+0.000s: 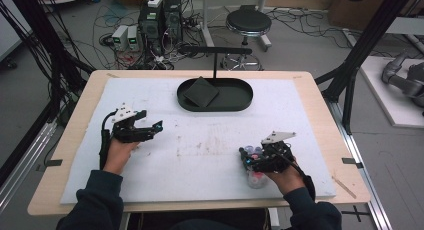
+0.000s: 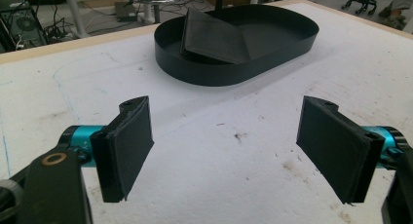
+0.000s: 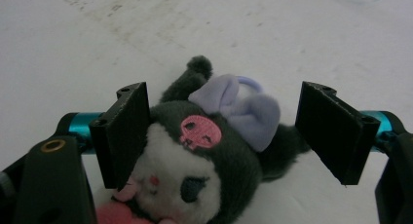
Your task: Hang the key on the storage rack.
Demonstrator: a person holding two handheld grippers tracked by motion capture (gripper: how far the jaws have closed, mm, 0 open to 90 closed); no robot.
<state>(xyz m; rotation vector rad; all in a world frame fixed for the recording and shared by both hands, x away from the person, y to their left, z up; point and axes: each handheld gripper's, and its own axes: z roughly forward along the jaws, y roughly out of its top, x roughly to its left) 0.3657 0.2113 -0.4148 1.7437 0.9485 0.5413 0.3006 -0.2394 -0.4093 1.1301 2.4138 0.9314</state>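
Note:
A plush toy [image 3: 204, 156] with a dark grey hood, a white face, a pink skull badge and a lilac bow lies on the white mat [image 1: 200, 155] near the table's front right. My right gripper [image 3: 229, 136] stands open around its head. The left pad touches the hood; the right pad is clear of it. In the high view this gripper [image 1: 248, 157] sits over the toy [image 1: 256, 179]. My left gripper [image 2: 229, 146] is open and empty, low over the mat at the left [image 1: 152, 130], pointing toward a black oval tray [image 2: 219, 78].
The oval tray [image 1: 240, 106] at the back centre holds a folded black cloth [image 1: 200, 92]. A black T-shaped stand [image 1: 215, 50] rises behind it. Beyond the table are a stool [image 1: 248, 22], computer boxes [image 1: 160, 17] and cables on the floor.

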